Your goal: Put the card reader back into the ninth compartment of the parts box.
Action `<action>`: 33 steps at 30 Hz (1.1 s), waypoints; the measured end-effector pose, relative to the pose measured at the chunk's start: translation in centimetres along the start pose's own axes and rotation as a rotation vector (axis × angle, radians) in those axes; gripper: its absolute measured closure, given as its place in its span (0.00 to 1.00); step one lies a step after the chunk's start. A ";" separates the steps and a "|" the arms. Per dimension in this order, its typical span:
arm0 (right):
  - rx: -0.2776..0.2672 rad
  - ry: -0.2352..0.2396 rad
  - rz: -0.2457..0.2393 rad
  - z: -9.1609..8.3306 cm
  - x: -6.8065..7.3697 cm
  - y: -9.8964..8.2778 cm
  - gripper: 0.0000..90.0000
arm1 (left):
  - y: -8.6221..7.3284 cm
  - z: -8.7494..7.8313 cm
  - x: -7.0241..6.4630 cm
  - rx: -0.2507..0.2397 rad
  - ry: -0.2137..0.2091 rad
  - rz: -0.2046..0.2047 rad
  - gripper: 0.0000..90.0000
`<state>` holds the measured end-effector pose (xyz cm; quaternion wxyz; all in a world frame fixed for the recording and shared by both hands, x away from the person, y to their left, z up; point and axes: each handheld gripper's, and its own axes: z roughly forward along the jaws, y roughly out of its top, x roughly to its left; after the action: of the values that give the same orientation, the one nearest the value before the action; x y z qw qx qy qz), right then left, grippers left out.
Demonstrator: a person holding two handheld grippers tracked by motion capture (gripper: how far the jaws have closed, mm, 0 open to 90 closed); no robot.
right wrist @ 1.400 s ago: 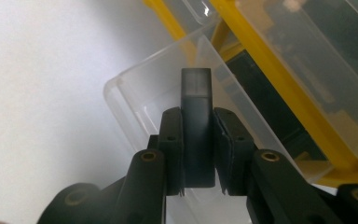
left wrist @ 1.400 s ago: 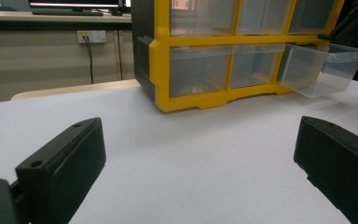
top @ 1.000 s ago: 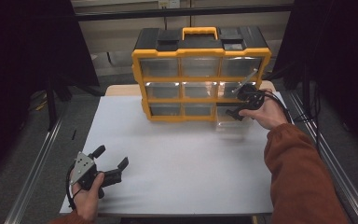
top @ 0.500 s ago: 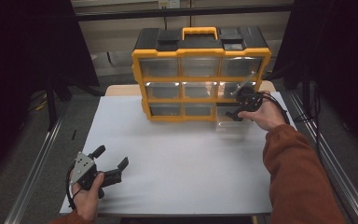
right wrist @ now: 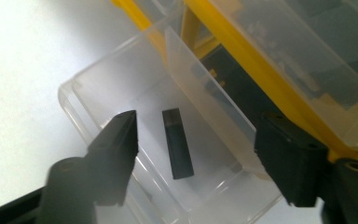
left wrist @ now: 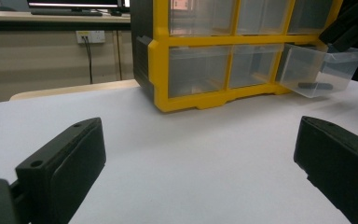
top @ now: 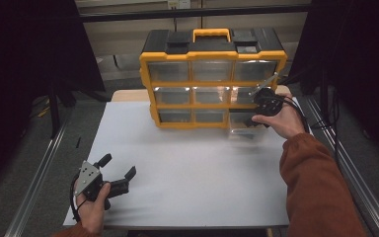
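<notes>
**Over the pulled-out drawer, jaws spread**

At the yellow organizer (top: 212, 84), we see a clear drawer (right wrist: 168, 154) drawn out, holding a dark flat bar (right wrist: 177, 143) lying lengthwise. Our right gripper (right wrist: 196, 154) hovers released above; left gripper (top: 116, 170) rests released, well apart.

1. The high view looks forward and down from above the person's side of the white table (top: 187, 173). It takes in the whole tabletop, the yellow drawer cabinet (top: 212, 86) at the far edge, and both forearms entering from below.
2. The left gripper view sits low, near the table surface, and faces across it toward the cabinet (left wrist: 223, 56), which stands well away.
3. The right gripper view looks steeply down from close above the pulled-out clear drawer (right wrist: 168, 140) at the cabinet's foot.
4. All three views share this drawer; it appears at the high view's right (top: 246, 133) and the left gripper view's far right (left wrist: 321, 70).
</notes>
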<state>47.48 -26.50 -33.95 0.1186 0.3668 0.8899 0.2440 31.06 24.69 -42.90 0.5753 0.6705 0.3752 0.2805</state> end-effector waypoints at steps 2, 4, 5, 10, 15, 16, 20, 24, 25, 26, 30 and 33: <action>-0.030 0.002 0.008 -0.1 0.2 0.0 0.26 | 0.0 0.0 -0.1 -0.006 0.001 -0.007 0.02; -0.056 -0.024 0.024 -0.1 0.5 -0.1 0.24 | 0.0 0.0 0.0 -0.005 -0.001 -0.005 0.02; -0.067 -0.027 0.023 -0.1 0.5 -0.2 0.22 | 0.0 0.0 -0.1 -0.005 -0.001 -0.006 0.02; -0.100 -0.031 0.063 -0.1 0.6 -0.9 0.19 | 0.0 0.0 0.0 -0.003 0.001 -0.001 0.02; -0.176 -0.038 0.106 -0.5 0.7 -1.7 0.13 | 0.0 0.1 -0.1 -0.006 0.001 -0.010 0.02; -0.191 -0.040 0.106 -0.5 0.8 -1.9 0.13 | 0.0 0.0 0.0 -0.004 0.002 -0.006 0.02; -0.227 -0.069 0.103 -0.6 1.4 -2.5 0.09 | 0.0 0.0 0.0 0.009 0.010 -0.001 0.03; -0.287 -0.090 0.128 -0.8 1.8 -3.2 0.06 | 0.0 0.0 0.0 0.006 0.020 -0.002 0.03; -0.306 -0.098 0.137 -1.0 1.8 -3.4 0.05 | 0.0 0.0 0.0 0.006 0.020 -0.001 0.03; -0.325 -0.098 0.146 -1.1 1.8 -3.6 0.05 | 0.0 0.0 0.0 0.006 0.020 -0.001 0.03; -0.405 -0.108 0.192 -1.6 2.0 -4.3 0.04 | 0.0 0.0 0.1 0.009 0.018 -0.001 0.03; -0.452 -0.113 0.234 -1.7 2.2 -4.9 0.04 | -0.1 0.0 0.0 0.006 0.018 -0.011 0.03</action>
<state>42.37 -28.53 -35.13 0.2180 0.4445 0.7561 0.4280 31.07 24.66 -42.97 0.5715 0.6675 0.3849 0.2822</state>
